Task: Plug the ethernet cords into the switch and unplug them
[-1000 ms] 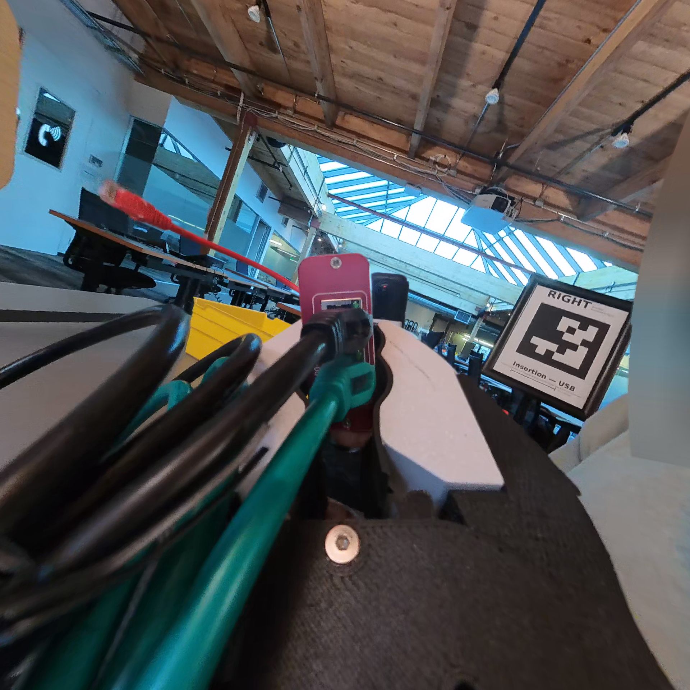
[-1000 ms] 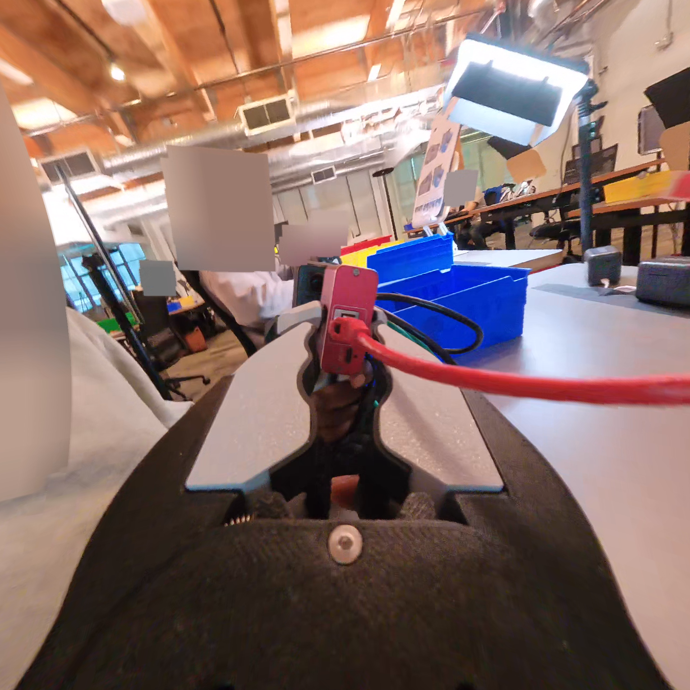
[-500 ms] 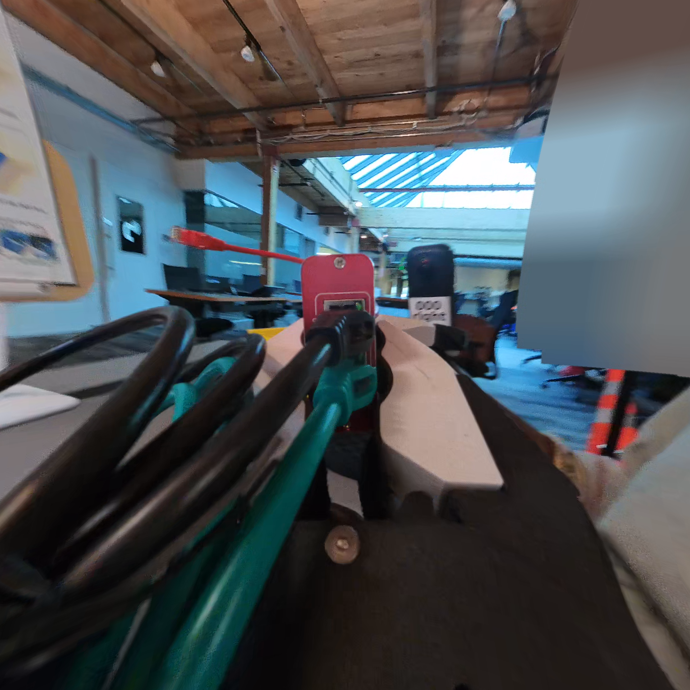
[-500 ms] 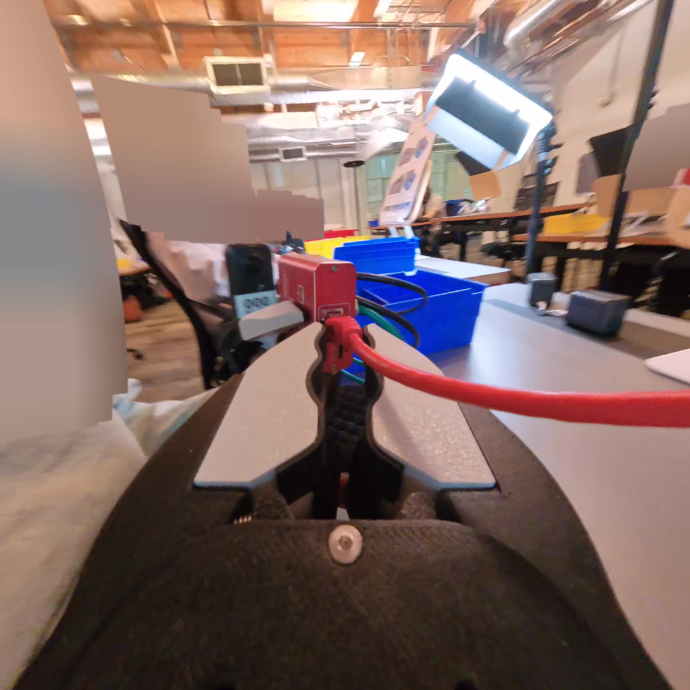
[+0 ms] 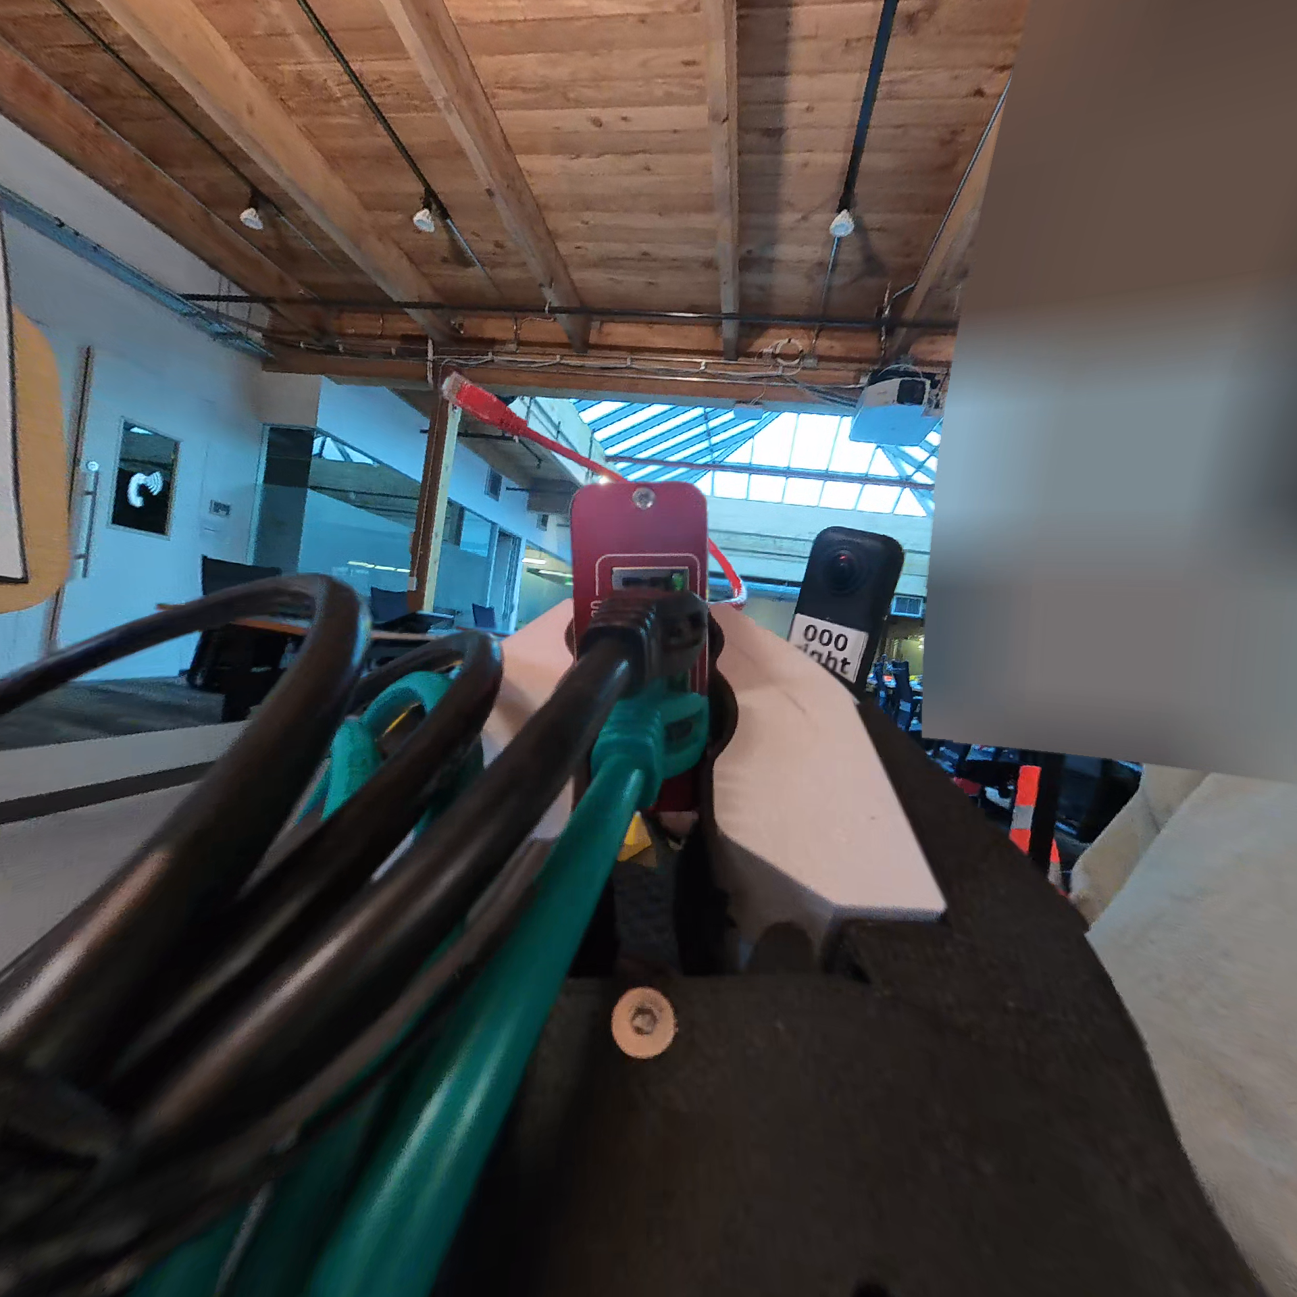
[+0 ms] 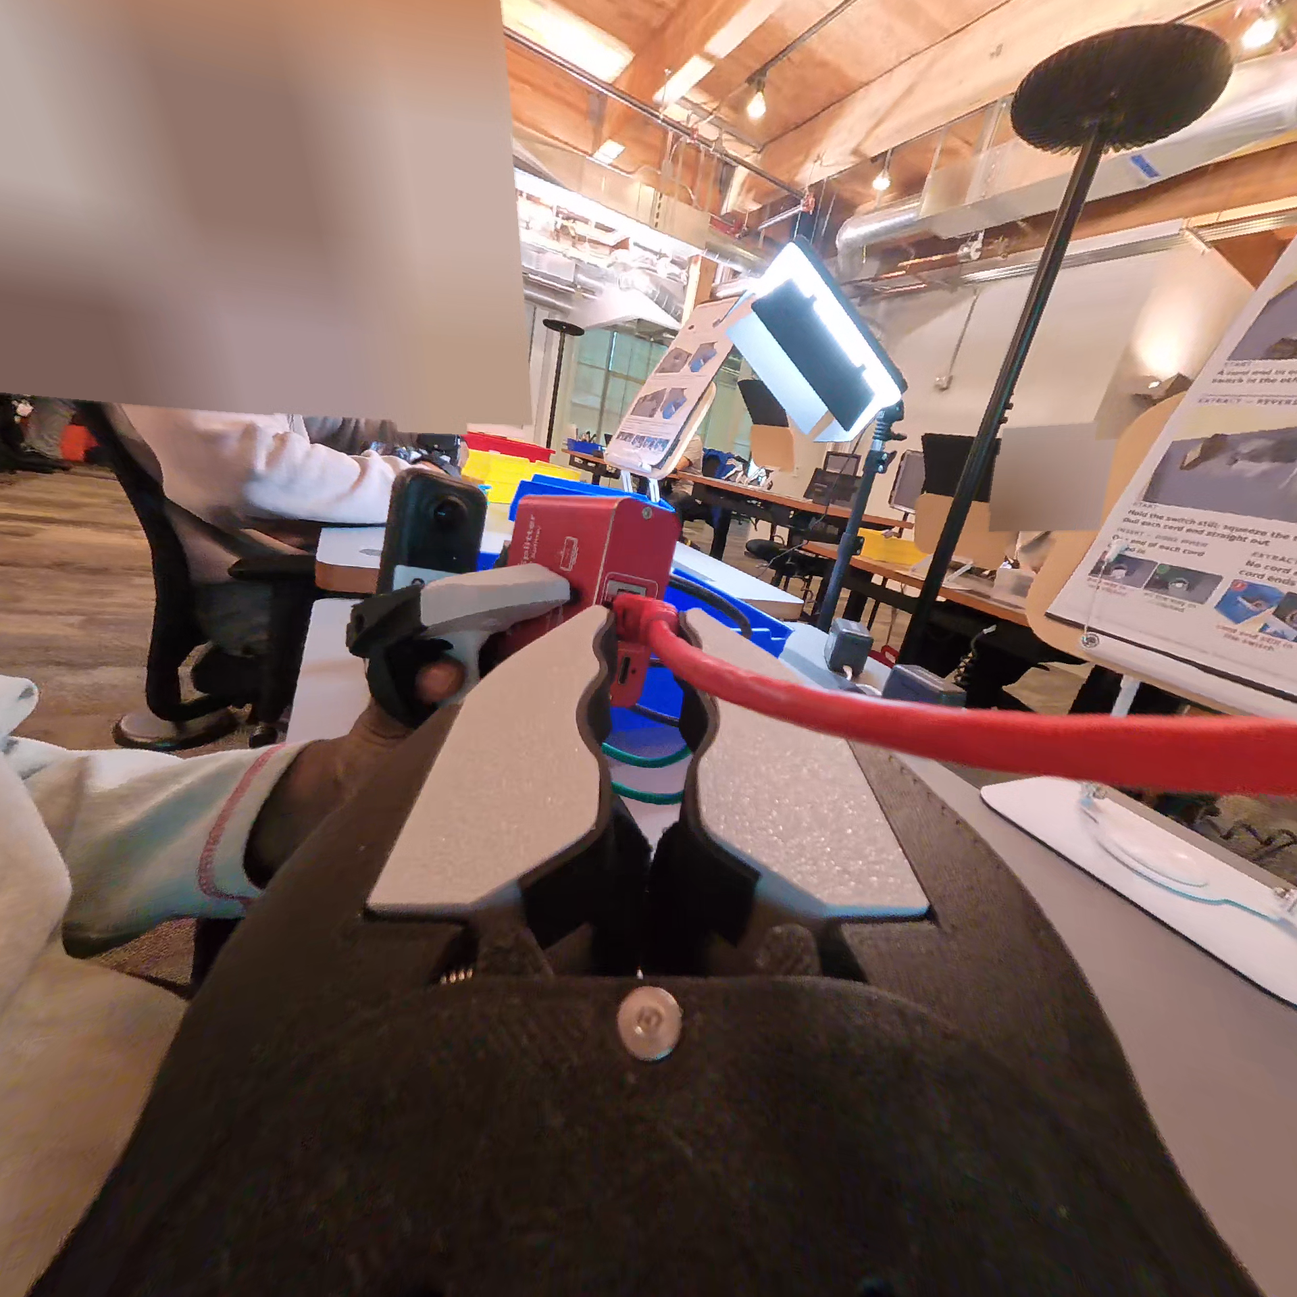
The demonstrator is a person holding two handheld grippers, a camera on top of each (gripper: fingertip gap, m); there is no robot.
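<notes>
Far left of the left wright view: two loops of black cord [image 5: 295, 807], round, smooth-jacketed and springy, hold their curve in the air. A green cord [image 5: 561, 912] of the same build runs beside them. Both end in ribbed moulded boots seated in one narrow face of the switch [image 5: 639, 533].

Centre: the switch is a small red metal box with flat faces, rounded corners and a screw at its top. The left gripper [image 5: 642, 632] has its pale, matte jaws clamped on the box's two broad sides, holding it upright off the table [image 6: 1123, 1018].

Judgement: the box looks light and rigid, and its smooth finish may slip under a sideways pull. The broad flanks are the correct hold.

Right of centre: the red cord [image 5: 491, 410] arcs up behind the switch with its free plug in the air. The dark camera [image 5: 853, 596] on the other tool stands just beside it.

Right wrist view, from the left: a hand [image 6: 337, 772] in a pale sleeve grips the left tool. The red cord's boot sits in the opposite face of the switch. The right gripper [image 6: 642, 624] has its jaws close on either side of that boot. I cannot tell whether they press on it. The cord sweeps right over one grey finger.

Judgement: the plugs are hard plastic with a fragile latch tab. Take the boot, not the jacket, squeeze the tab and draw straight out. The hanging loops will drag on the switch.
</notes>
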